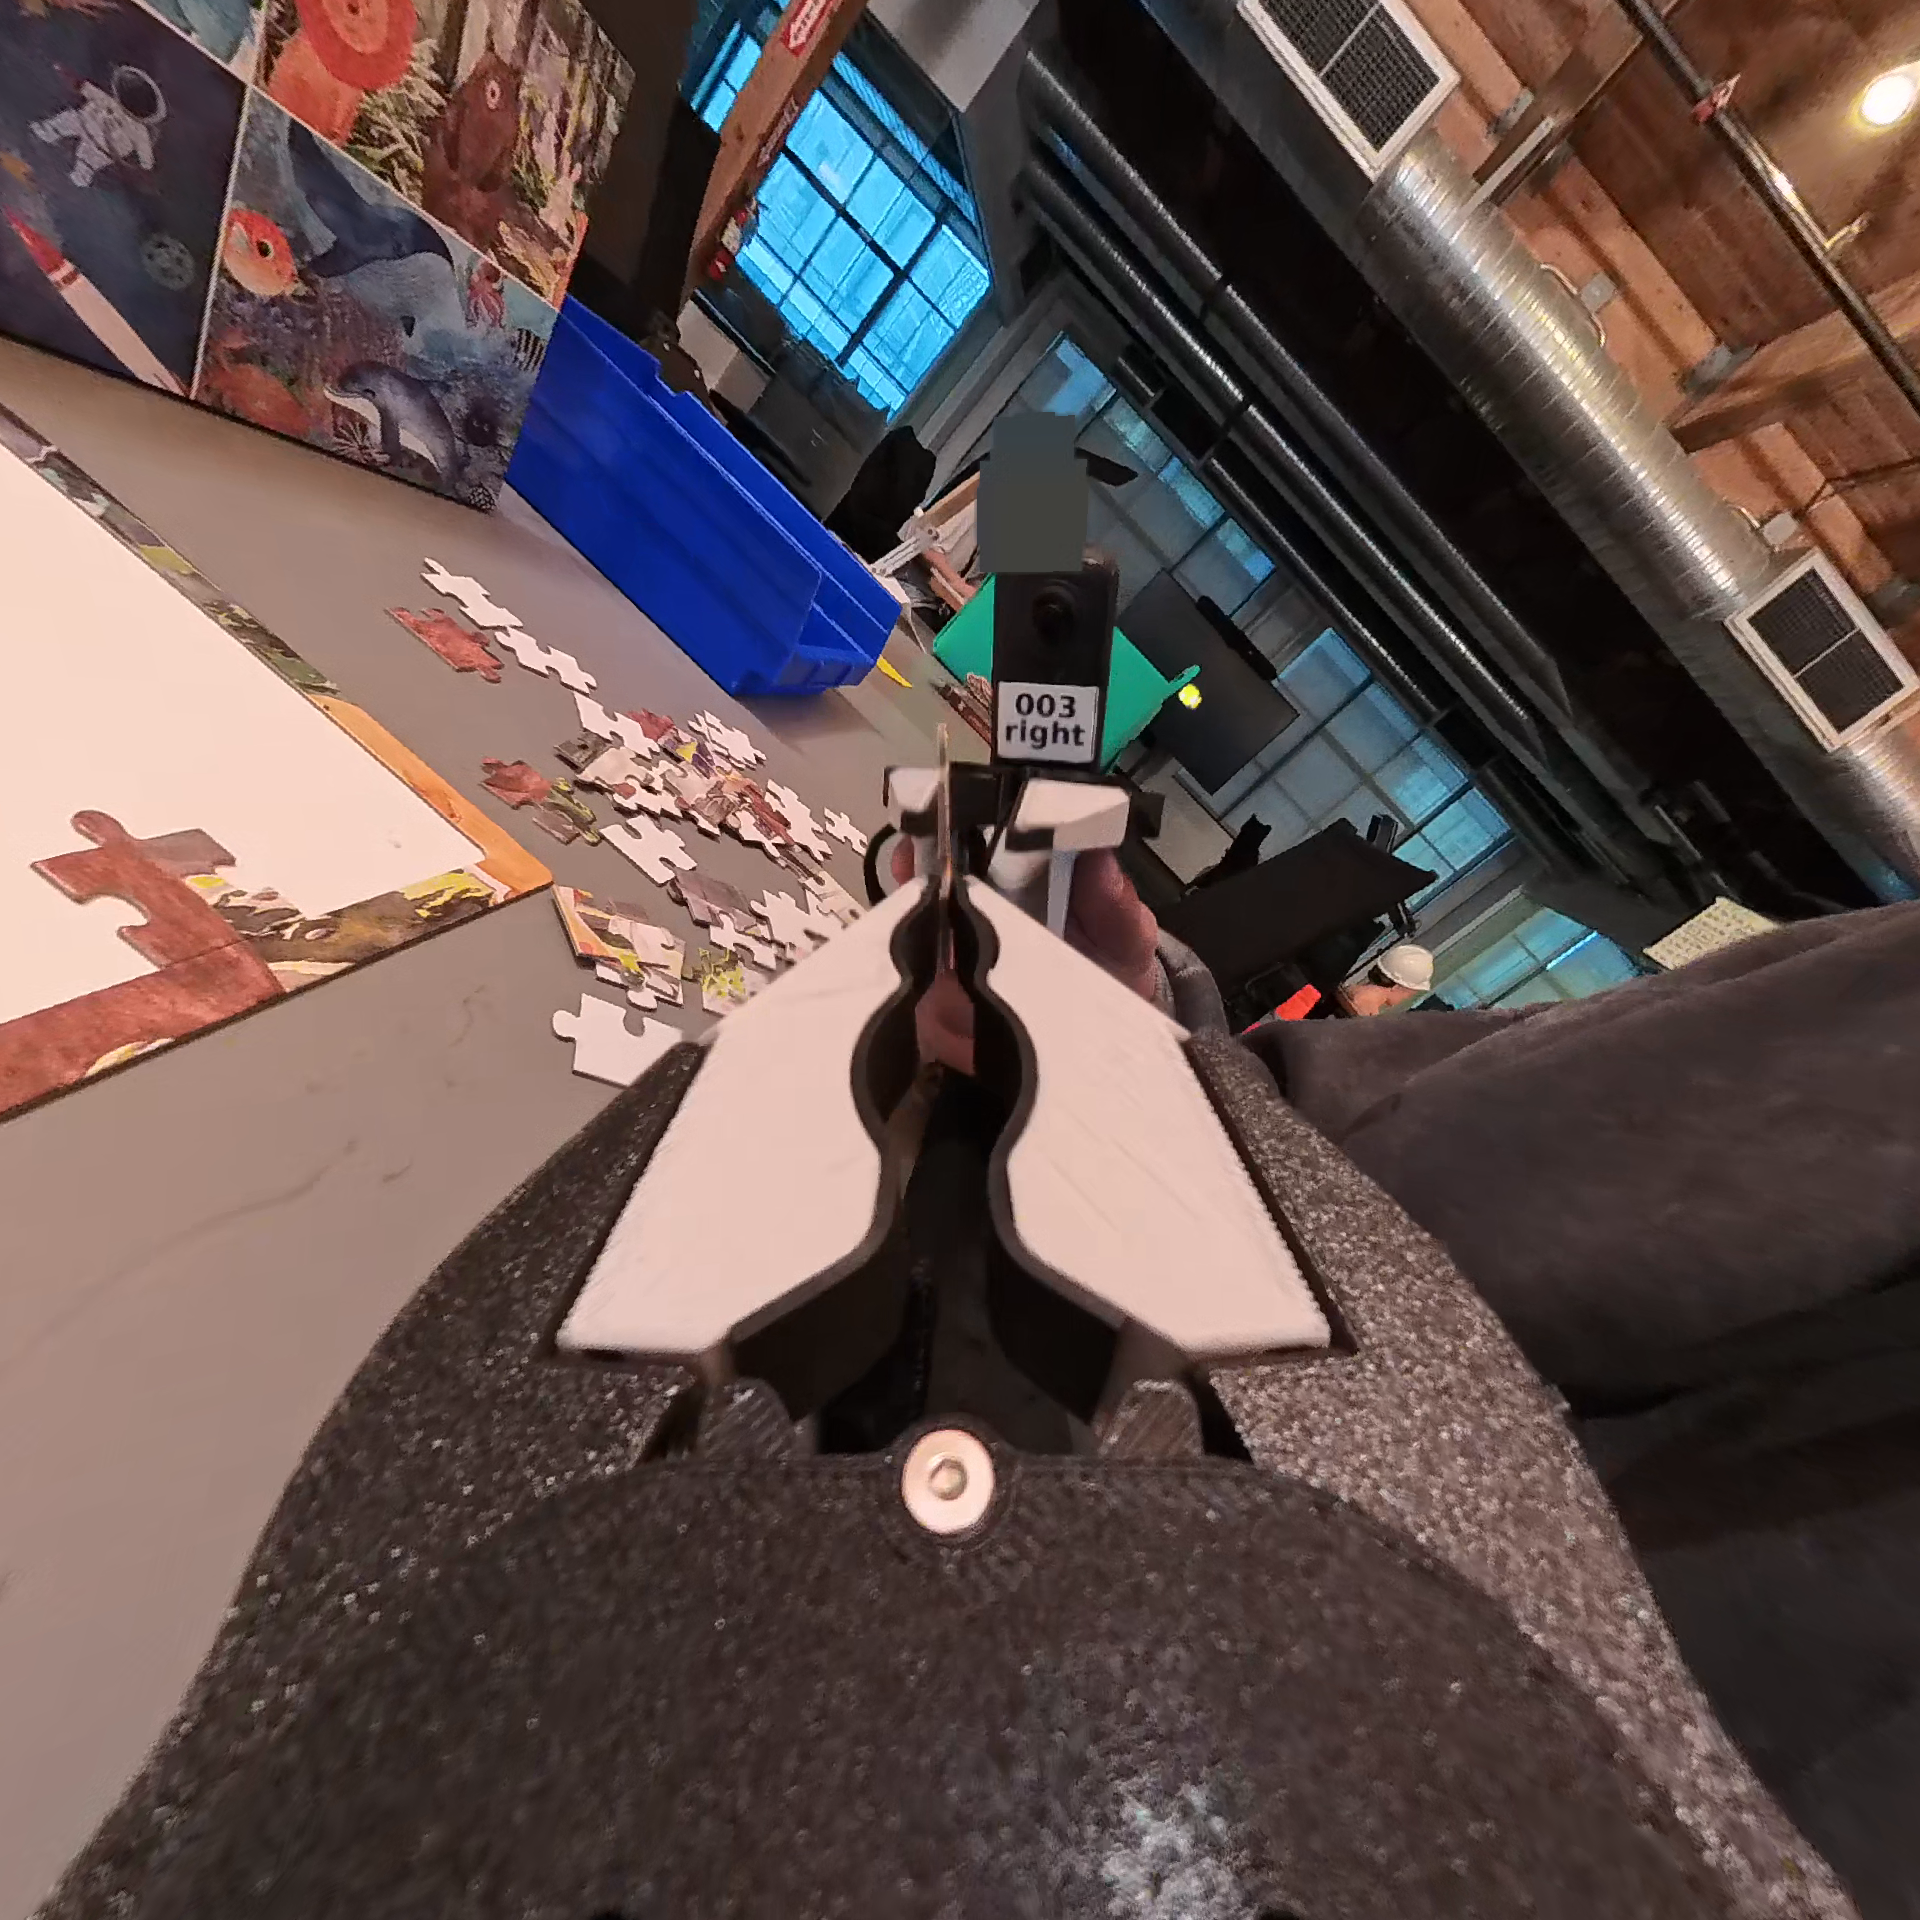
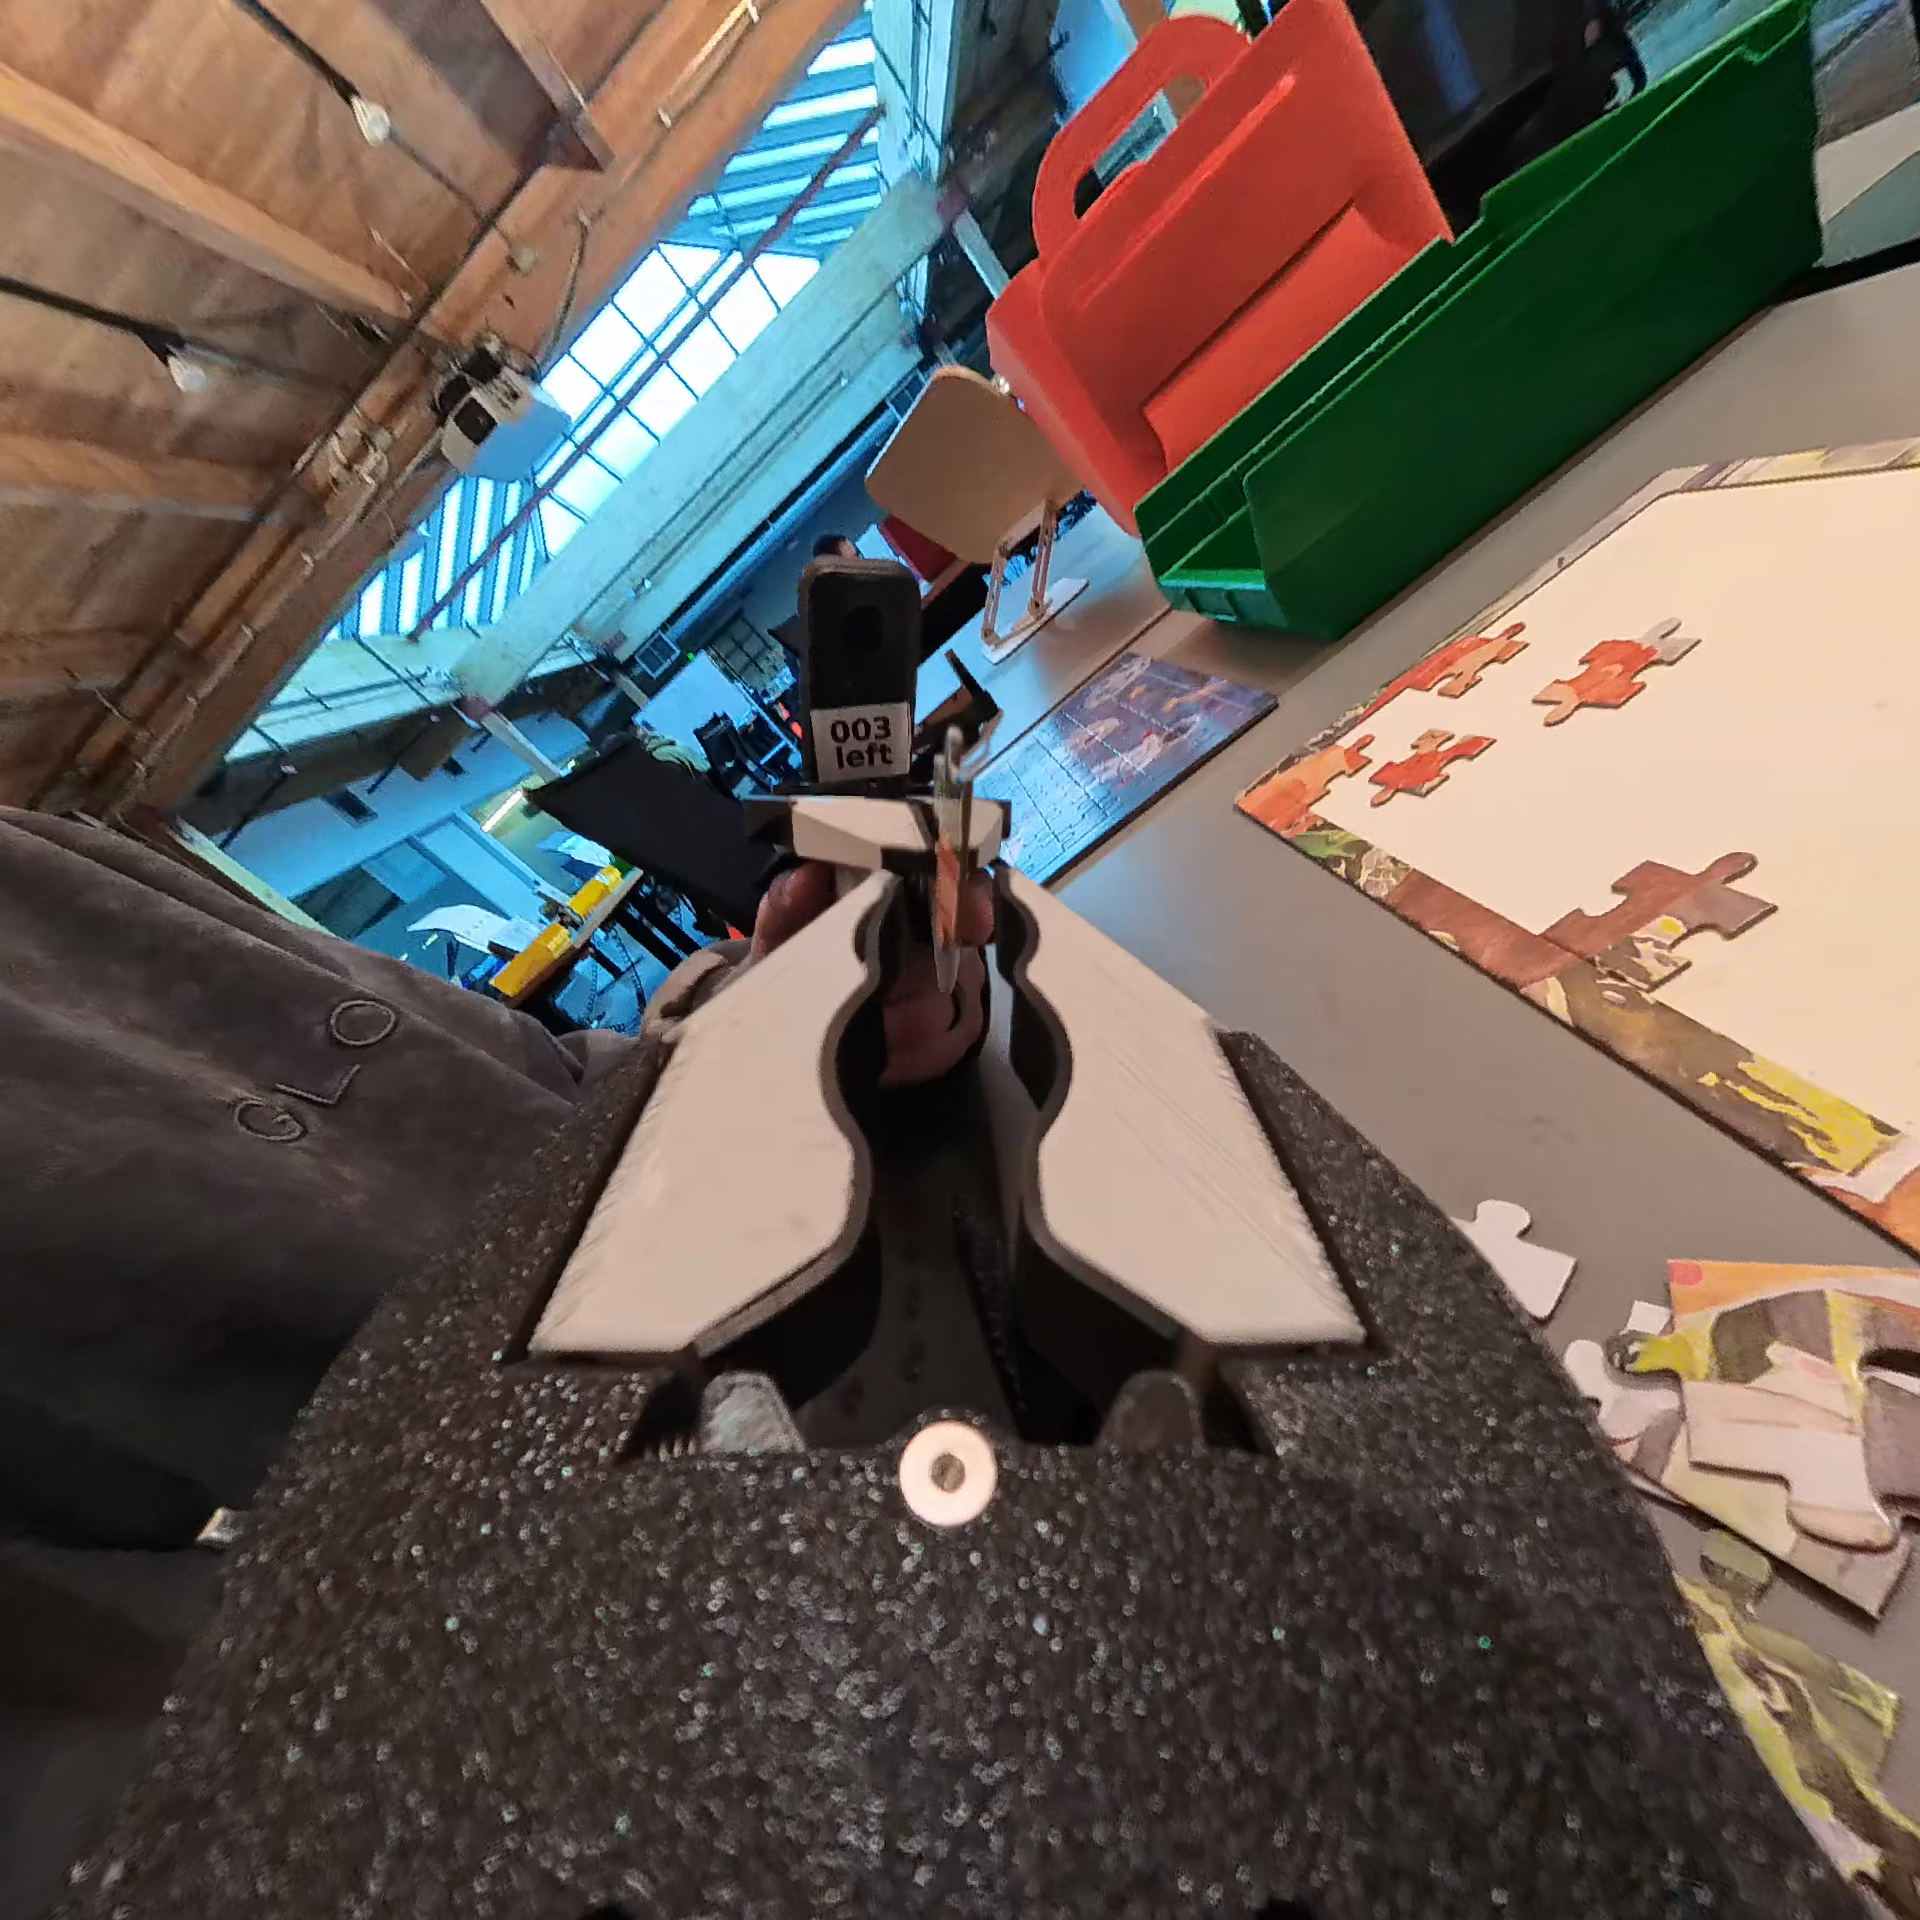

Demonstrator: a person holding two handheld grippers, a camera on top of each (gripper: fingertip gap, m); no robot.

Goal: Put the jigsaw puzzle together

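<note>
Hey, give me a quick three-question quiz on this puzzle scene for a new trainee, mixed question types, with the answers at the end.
1. True or false: every piece already sits in the puzzle board.
2. Multiple choice: in the left wrist view, what colour is the bin next to the picture box? A blue, B yellow, C white.
3. Fill in: the puzzle piece held up edge-on is pinched by the ___ gripper.

Key:
1. False. The board is mostly bare and loose pieces lie on the table.
2. A.
3. Left. The left gripper is closed on it.
</note>
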